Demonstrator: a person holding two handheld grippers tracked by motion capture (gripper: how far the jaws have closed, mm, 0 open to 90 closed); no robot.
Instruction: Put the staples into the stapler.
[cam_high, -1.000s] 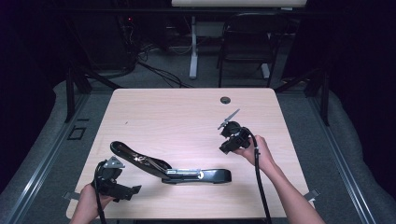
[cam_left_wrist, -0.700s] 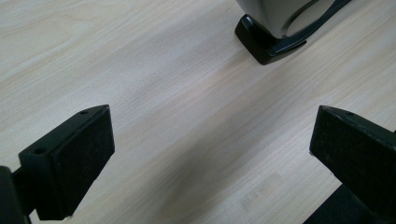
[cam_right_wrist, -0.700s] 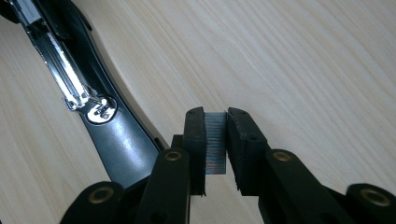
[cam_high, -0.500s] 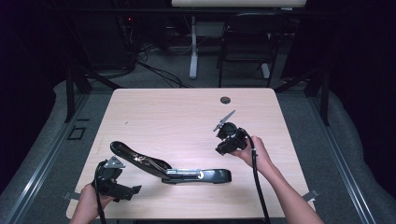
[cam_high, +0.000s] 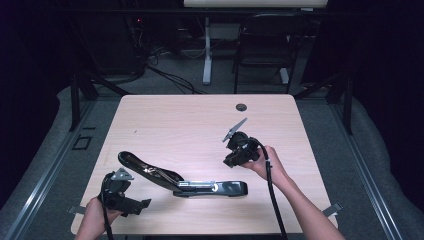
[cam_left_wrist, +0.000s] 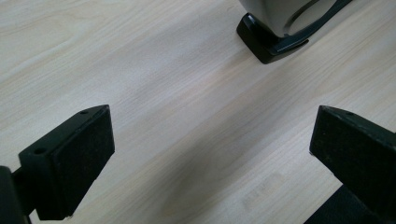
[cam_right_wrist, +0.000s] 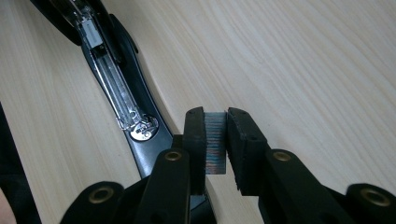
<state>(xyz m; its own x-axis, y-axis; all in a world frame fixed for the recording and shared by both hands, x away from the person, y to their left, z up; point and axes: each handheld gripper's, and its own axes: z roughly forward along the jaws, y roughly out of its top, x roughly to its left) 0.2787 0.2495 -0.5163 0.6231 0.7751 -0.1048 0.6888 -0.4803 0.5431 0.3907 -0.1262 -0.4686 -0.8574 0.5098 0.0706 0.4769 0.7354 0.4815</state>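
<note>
A long black stapler (cam_high: 186, 183) lies opened flat near the front of the wooden table (cam_high: 175, 125), its metal staple channel (cam_right_wrist: 108, 79) facing up. My right gripper (cam_high: 232, 161) hovers just right of the stapler's far end, tilted down toward it. Its jaws are shut on a short strip of staples (cam_right_wrist: 215, 140), in the right gripper view (cam_right_wrist: 215, 114) just above the stapler's base. At the front left corner my left gripper (cam_high: 139, 205) rests low with its jaws wide apart (cam_left_wrist: 210, 121) and only bare table between them. One end of the stapler (cam_left_wrist: 275, 28) lies ahead of it.
A small round cable grommet (cam_high: 241, 106) sits at the table's far edge. Beyond the table stand a dark chair (cam_high: 265, 45) and a white desk leg (cam_high: 206, 55) on the grey floor. The table's far half is bare wood.
My right gripper has shifted a little left toward the stapler and risen slightly, still holding the staples. The left gripper and the stapler have stayed put.
</note>
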